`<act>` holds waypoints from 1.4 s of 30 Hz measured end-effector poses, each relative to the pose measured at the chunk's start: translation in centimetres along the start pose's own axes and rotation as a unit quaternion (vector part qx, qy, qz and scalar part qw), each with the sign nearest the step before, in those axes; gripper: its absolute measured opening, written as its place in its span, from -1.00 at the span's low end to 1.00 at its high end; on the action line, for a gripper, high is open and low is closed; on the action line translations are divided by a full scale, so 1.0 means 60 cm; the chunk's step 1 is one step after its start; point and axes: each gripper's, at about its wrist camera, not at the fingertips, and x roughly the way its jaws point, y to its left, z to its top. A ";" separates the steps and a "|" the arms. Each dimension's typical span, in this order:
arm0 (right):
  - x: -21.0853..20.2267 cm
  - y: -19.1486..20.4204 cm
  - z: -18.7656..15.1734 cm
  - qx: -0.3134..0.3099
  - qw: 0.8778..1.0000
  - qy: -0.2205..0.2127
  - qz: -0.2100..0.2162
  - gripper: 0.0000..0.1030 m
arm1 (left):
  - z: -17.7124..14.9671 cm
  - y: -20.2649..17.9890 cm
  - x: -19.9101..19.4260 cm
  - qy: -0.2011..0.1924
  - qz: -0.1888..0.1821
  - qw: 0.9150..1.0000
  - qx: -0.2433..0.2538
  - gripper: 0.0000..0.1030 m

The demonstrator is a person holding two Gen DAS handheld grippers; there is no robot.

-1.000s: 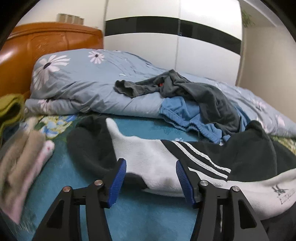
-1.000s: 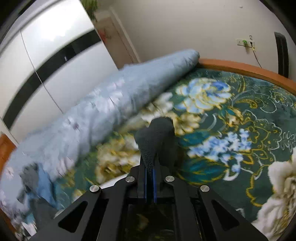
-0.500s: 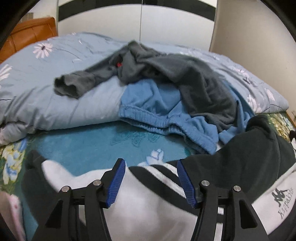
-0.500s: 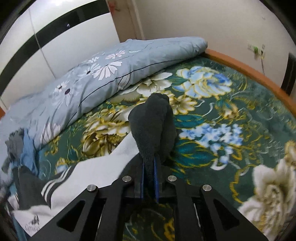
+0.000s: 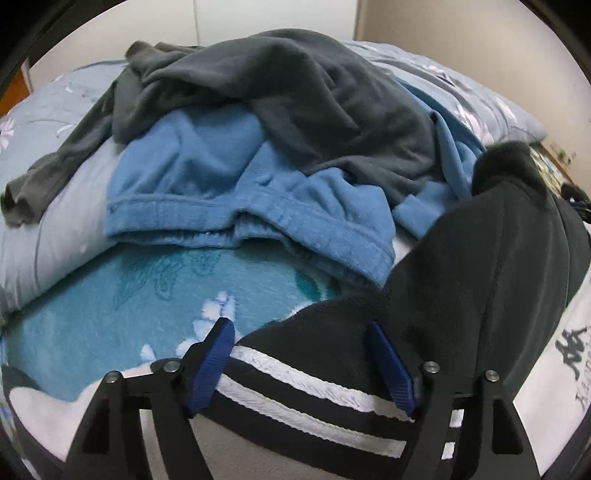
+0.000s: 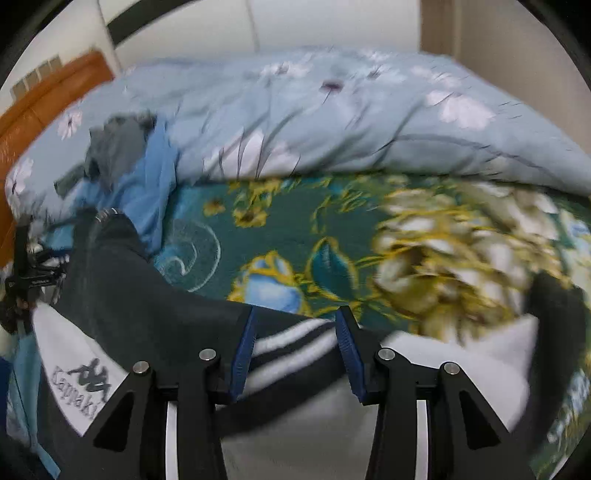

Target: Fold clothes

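- The left gripper [image 5: 301,363] and right gripper [image 6: 297,345] both hang with jaws apart over the black-and-white sweatshirt [image 5: 461,288], gripping nothing.
- The sweatshirt lies on the floral blanket [image 6: 295,236] covering the bed.
- Beyond it, blue trousers [image 5: 207,192] and a grey garment [image 5: 295,92] lie heaped on the pale-blue quilt [image 6: 332,122].
- A wardrobe [image 6: 295,26] stands behind.

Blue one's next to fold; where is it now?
In the left wrist view, the blue garment lies centre, on the quilt's edge, under the grey top.
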 end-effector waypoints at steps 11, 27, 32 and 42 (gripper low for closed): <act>0.018 0.006 -0.050 -0.062 0.997 0.039 0.035 0.03 | -0.042 -0.013 -0.027 0.002 -0.052 0.998 0.036 0.43; 0.034 0.078 -0.051 -0.108 0.994 0.028 0.001 -0.57 | -0.046 -0.036 -0.042 -0.024 -0.042 0.998 0.041 -0.10; 0.012 0.110 -0.070 -0.120 0.992 0.016 -0.025 -0.82 | -0.050 -0.042 -0.070 -0.066 -0.024 0.997 0.014 -0.76; -0.156 0.078 0.009 -0.049 0.976 -0.204 -0.065 -0.84 | -0.033 0.011 -0.211 -0.233 -0.012 0.971 -0.047 -0.82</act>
